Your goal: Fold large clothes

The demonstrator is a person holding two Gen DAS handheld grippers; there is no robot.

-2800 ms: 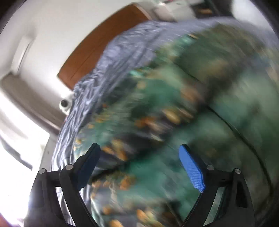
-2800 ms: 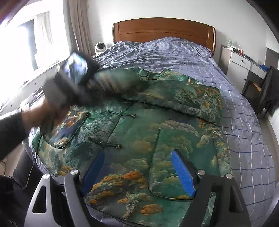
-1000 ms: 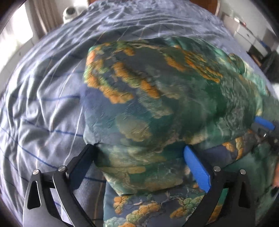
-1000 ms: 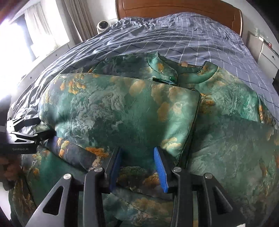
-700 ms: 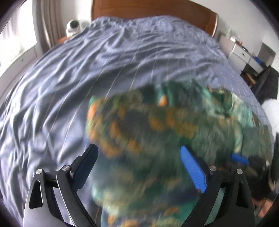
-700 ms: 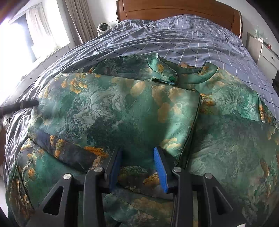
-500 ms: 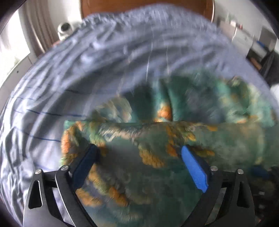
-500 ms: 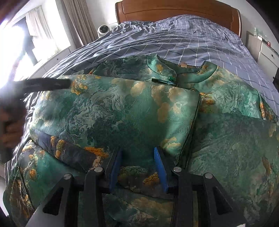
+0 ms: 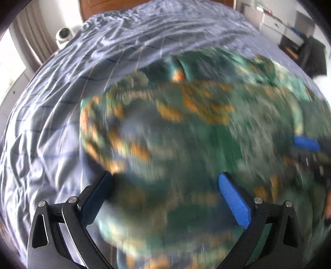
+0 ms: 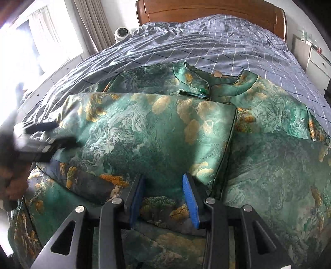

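Observation:
A green padded jacket (image 10: 149, 132) with gold and orange cloud patterns lies on the bed, its lower part folded up over the chest, collar (image 10: 209, 82) toward the headboard. My right gripper (image 10: 163, 192) is shut on the near edge of that folded layer, with thick cloth bunched between the blue pads. In the left wrist view the jacket (image 9: 206, 134) is blurred by motion. My left gripper (image 9: 164, 178) hovers open over its left edge, nothing pinched. From the right wrist view the left gripper (image 10: 41, 136) is a dark blur by the jacket's left side, held by a hand (image 10: 14, 186).
The bed cover (image 10: 217, 41) is blue-grey with a check pattern and lies bare beyond the collar. A wooden headboard (image 10: 206, 10) stands at the far end. A small white device (image 10: 122, 33) sits at the left, white drawers (image 10: 318, 62) at the right, a curtained window (image 10: 41, 41) left.
The left gripper left the jacket's left fold, rose, swung over the bare cover and came back above the left edge, still open. The right gripper stayed put on the fold.

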